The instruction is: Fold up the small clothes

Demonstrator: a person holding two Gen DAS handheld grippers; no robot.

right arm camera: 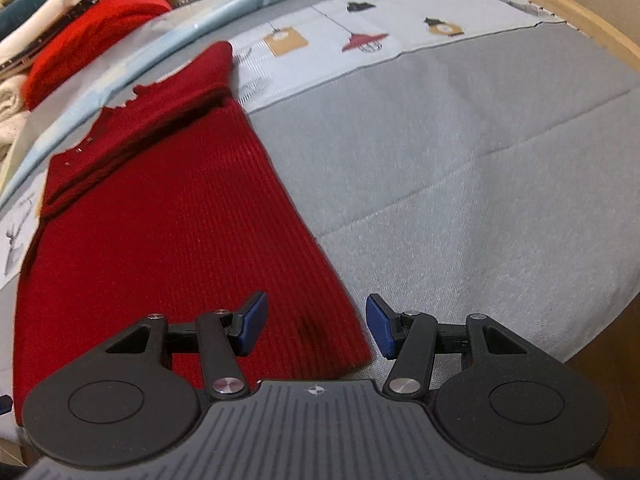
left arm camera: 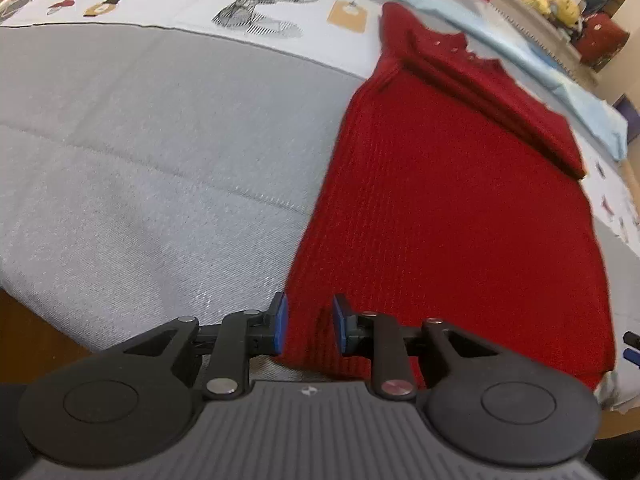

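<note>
A dark red ribbed knit sweater (left arm camera: 448, 208) lies flat on the bed, its hem toward me and its sleeves folded across the chest near the buttoned neckline. My left gripper (left arm camera: 310, 326) hovers over the hem's left corner. Its blue pads stand a small gap apart with only the cloth lying below them. In the right wrist view the same sweater (right arm camera: 160, 240) fills the left half. My right gripper (right arm camera: 316, 322) stands wide open over the hem's right corner, one pad above the knit and the other above the grey cover.
The sweater rests on a grey quilted bed cover (left arm camera: 140, 140) with a white printed strip (left arm camera: 248, 12) and a light blue sheet (left arm camera: 560, 92) beyond. A pile of clothes (right arm camera: 80, 40) lies at the far left. Plush toys (left arm camera: 552, 0) sit on a ledge. A wooden bed edge (right arm camera: 580, 12) curves at right.
</note>
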